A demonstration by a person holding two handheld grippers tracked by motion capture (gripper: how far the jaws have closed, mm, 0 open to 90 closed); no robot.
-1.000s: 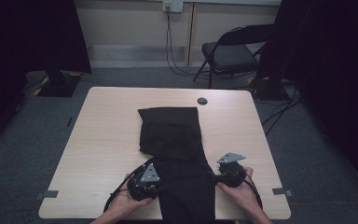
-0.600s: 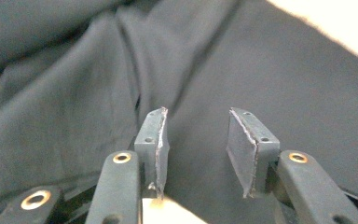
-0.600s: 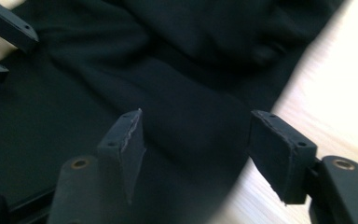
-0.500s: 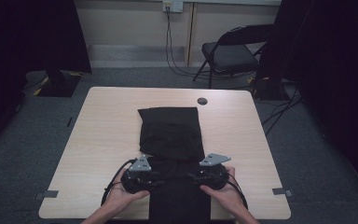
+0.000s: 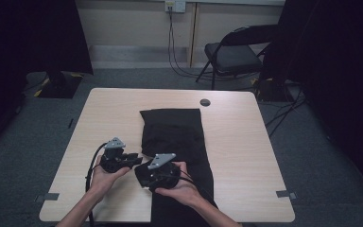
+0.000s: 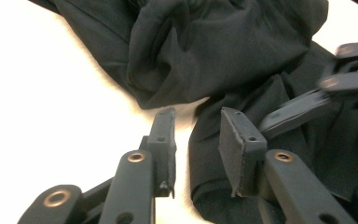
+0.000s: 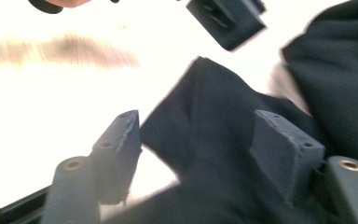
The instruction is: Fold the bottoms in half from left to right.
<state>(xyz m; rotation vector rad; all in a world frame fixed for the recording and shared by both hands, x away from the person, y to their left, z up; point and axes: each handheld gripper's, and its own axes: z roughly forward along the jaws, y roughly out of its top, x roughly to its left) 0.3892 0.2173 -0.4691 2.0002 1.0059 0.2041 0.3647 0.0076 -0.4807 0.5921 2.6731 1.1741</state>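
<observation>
Near the table's (image 5: 246, 142) front edge, both grippers sit at the black garment (image 5: 172, 130): left gripper (image 6: 196, 140) closing but still apart, right gripper (image 7: 196, 149) opening, cloth loose between.

Black cloth (image 5: 175, 137) on wooden table (image 5: 246, 142)
</observation>
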